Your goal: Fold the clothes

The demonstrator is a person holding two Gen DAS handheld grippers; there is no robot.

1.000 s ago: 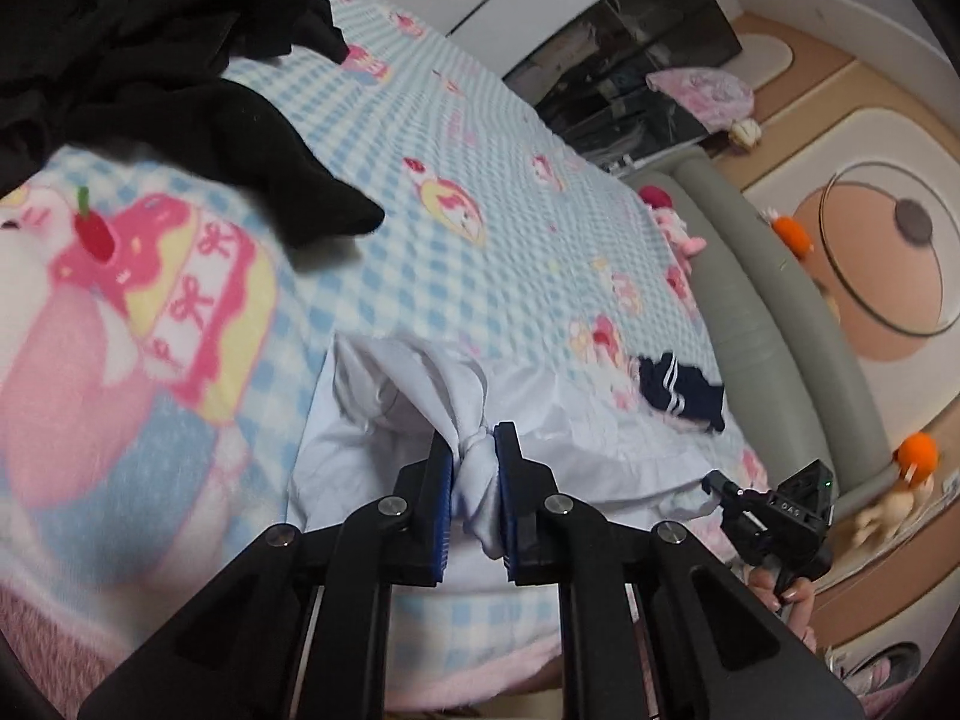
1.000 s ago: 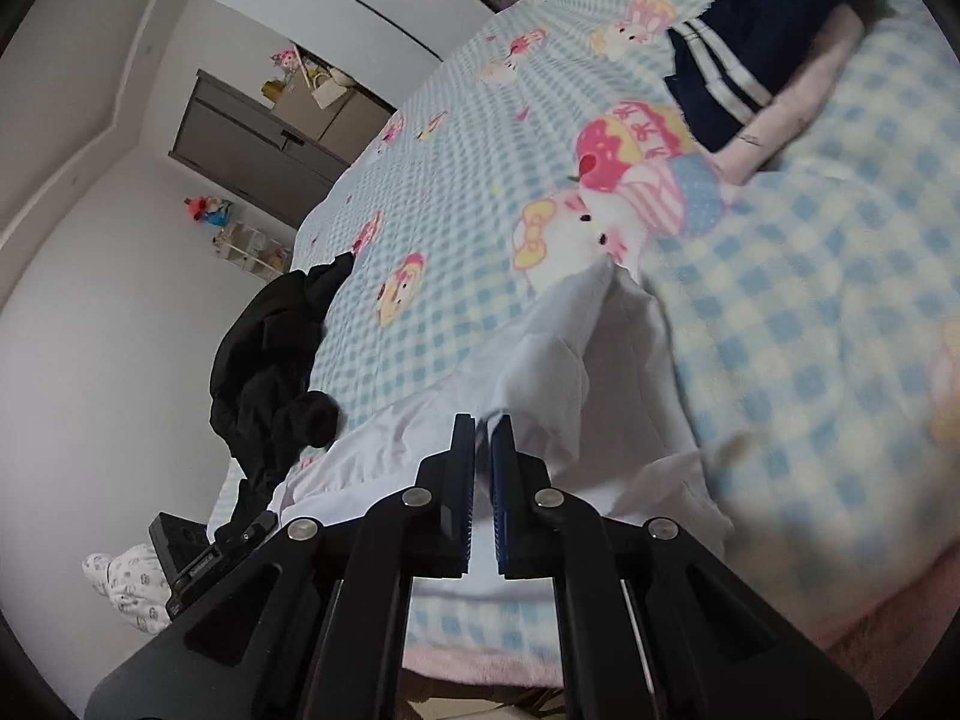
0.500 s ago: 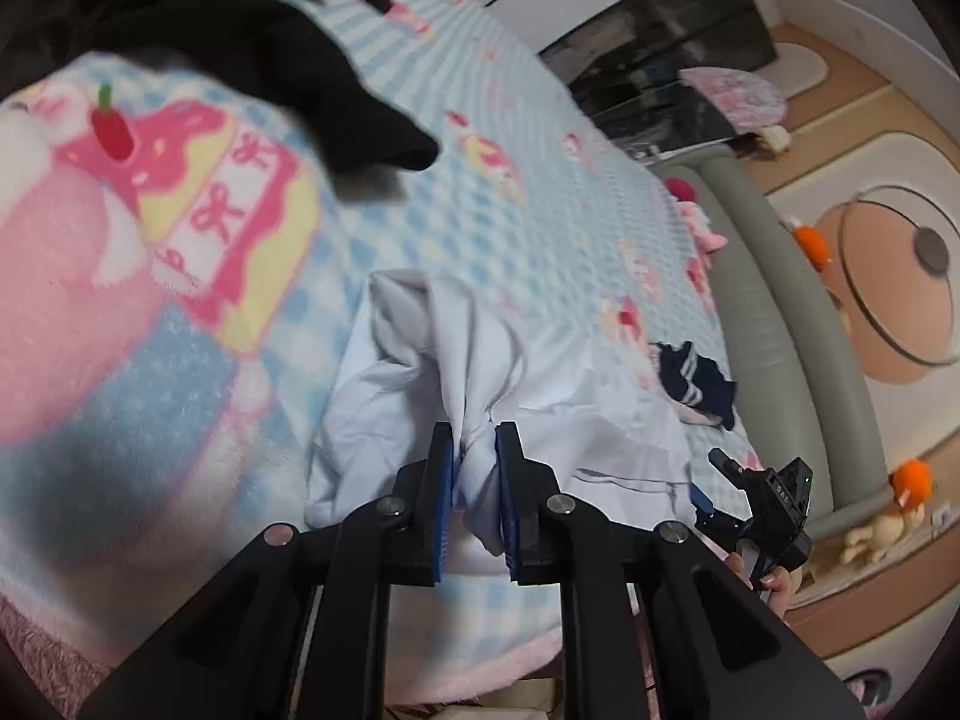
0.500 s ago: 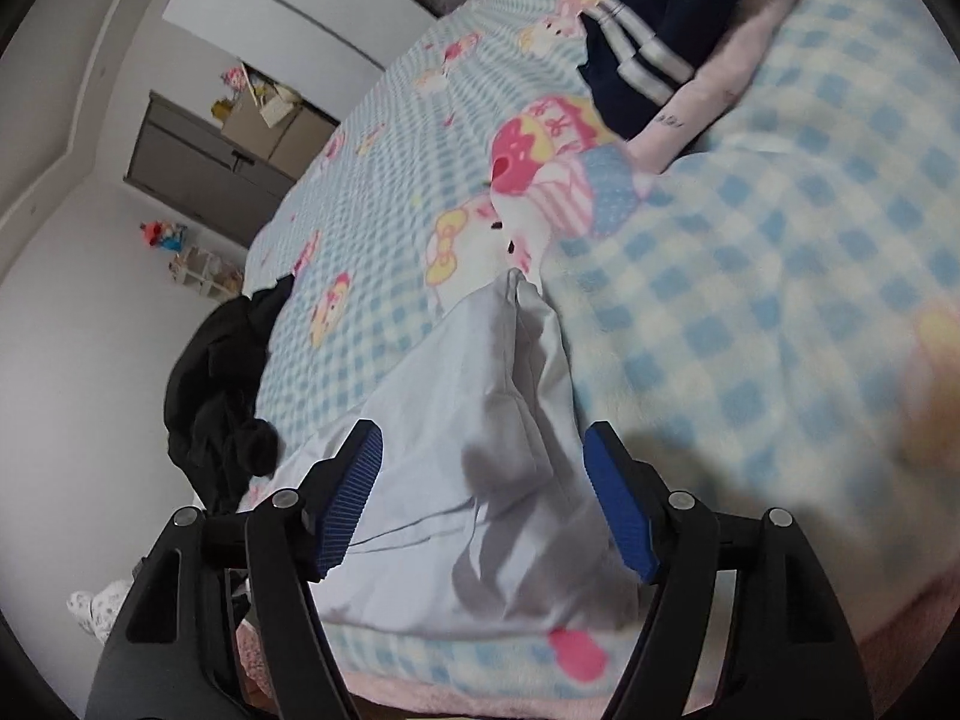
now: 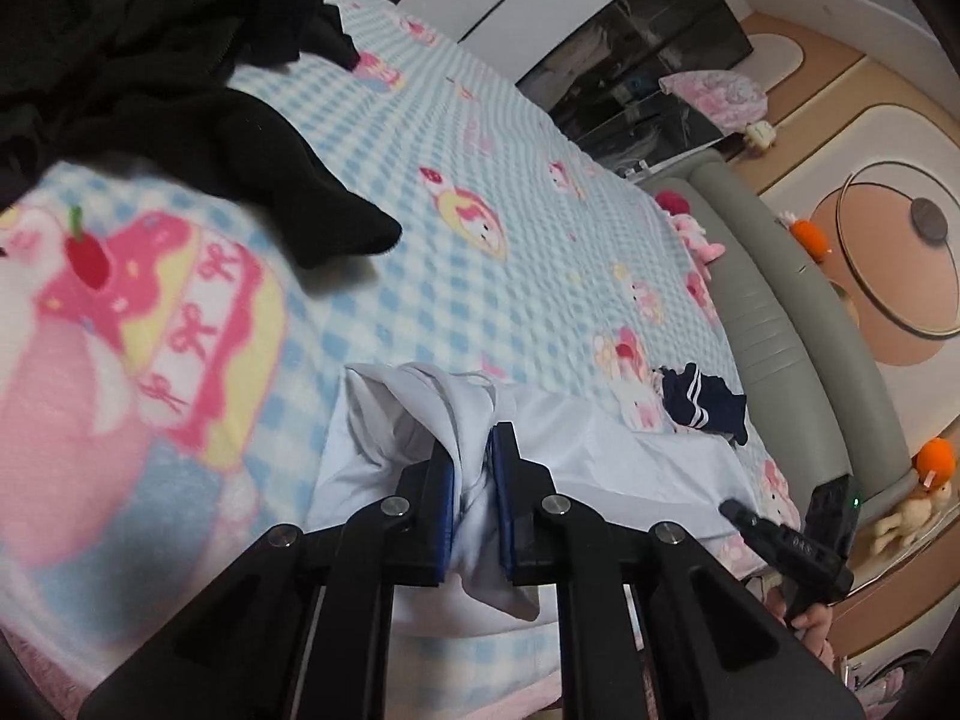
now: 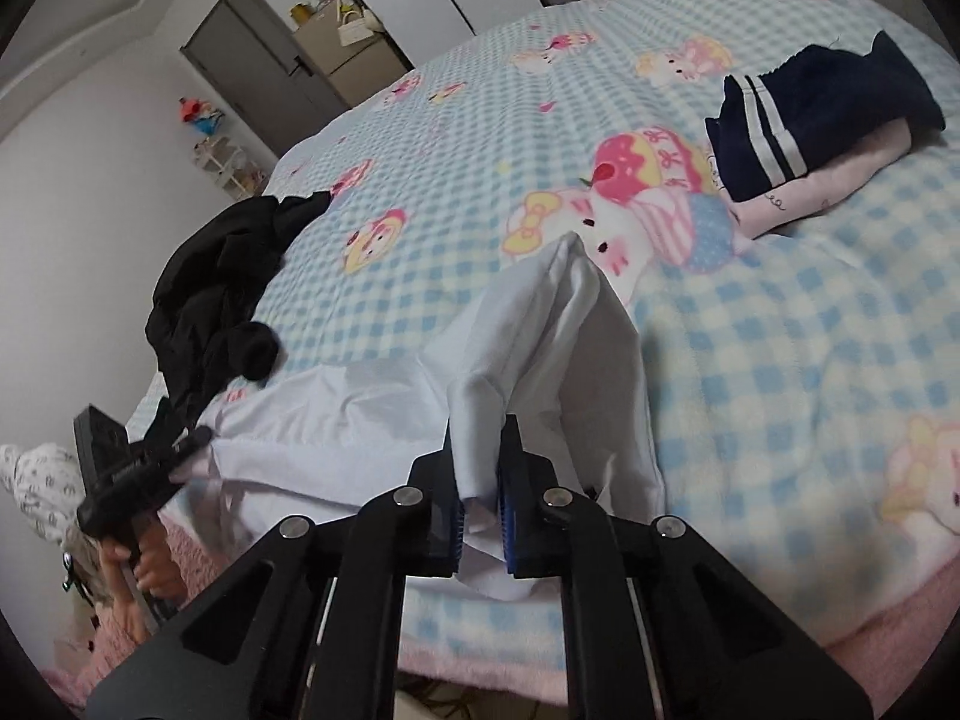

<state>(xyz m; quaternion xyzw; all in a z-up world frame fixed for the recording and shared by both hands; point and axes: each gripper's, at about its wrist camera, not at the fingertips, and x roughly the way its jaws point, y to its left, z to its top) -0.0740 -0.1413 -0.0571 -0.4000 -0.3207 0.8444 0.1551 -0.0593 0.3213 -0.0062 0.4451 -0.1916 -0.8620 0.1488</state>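
Two wrist views of a white garment [image 5: 600,450] lying at the near edge of a bed covered by a blue-and-white checked blanket [image 5: 480,252] printed with cartoon characters. In the left wrist view we see the left gripper [image 5: 474,480] with its blue-padded jaws pinching a bunched fold of the white garment, the cloth rising in a small gathered peak just beyond the fingertips. In the right wrist view we see the right gripper [image 6: 480,480] likewise pressed onto a fold of the same garment [image 6: 372,414], which tents up to a point ahead of the jaws and spreads flat to the left. We note a heap of black clothing [image 5: 180,90] at the far left of the blanket, one dark sleeve end reaching toward the white garment without touching it. A folded navy item with white stripes [image 6: 810,114] rests on a pale pink folded piece [image 6: 822,180] at the far right, well apart from the white garment. Each view shows the opposite gripper held in a hand at the bed's near edge.
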